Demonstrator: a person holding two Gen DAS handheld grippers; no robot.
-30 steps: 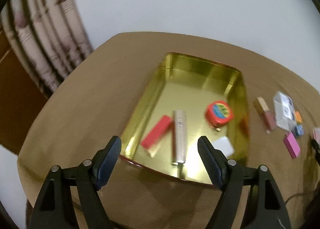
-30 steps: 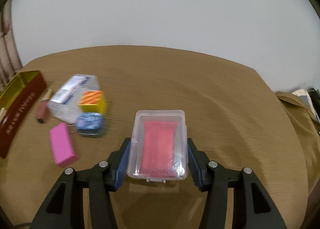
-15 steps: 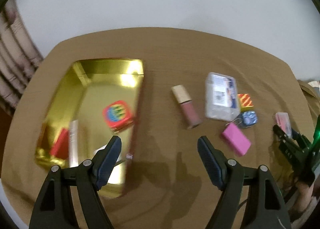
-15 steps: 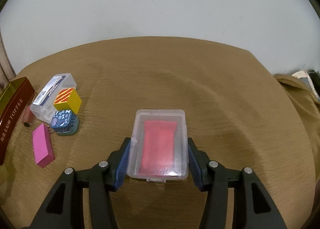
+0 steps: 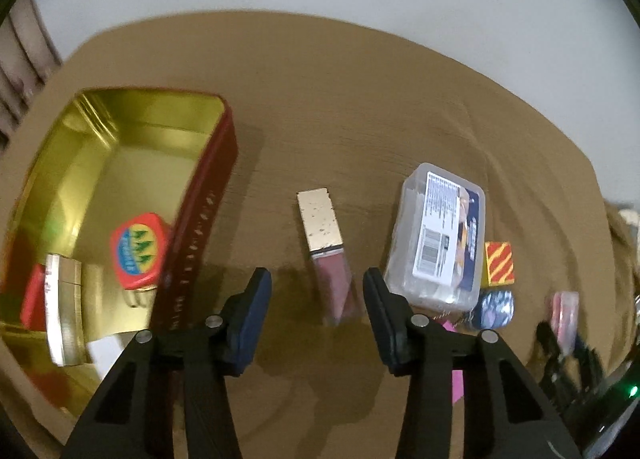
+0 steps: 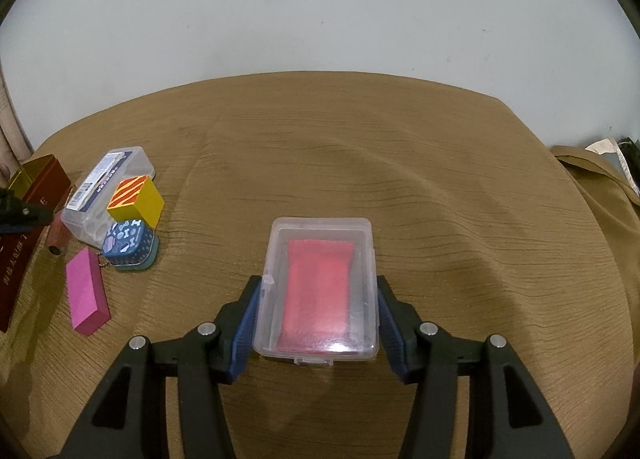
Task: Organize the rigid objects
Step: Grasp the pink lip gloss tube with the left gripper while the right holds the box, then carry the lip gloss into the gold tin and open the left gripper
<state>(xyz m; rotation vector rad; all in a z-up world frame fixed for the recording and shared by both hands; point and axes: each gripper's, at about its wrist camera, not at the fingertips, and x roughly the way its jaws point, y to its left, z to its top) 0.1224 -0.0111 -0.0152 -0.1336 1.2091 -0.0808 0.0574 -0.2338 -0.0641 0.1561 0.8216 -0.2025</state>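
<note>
My left gripper (image 5: 318, 299), its jaws just narrowed yet touching nothing, hung with the lip gloss tube (image 5: 326, 249) lying just ahead between its fingertips. My right gripper (image 6: 318, 317) pinched the clear plastic box (image 6: 318, 291), the gold tin (image 5: 100, 195) far to its left.

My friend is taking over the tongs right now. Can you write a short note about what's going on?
Left tongs: open, jaws have just been closing, either side of the lip gloss tube lying on the table; not gripped yet.
Right tongs: shut on the clear box with the red insert.
Done: red round tin, gold tube and a red block are already in the gold tin.
Left: lip gloss, labelled clear box, yellow cube, blue tin, pink block, plus the held box.
</note>
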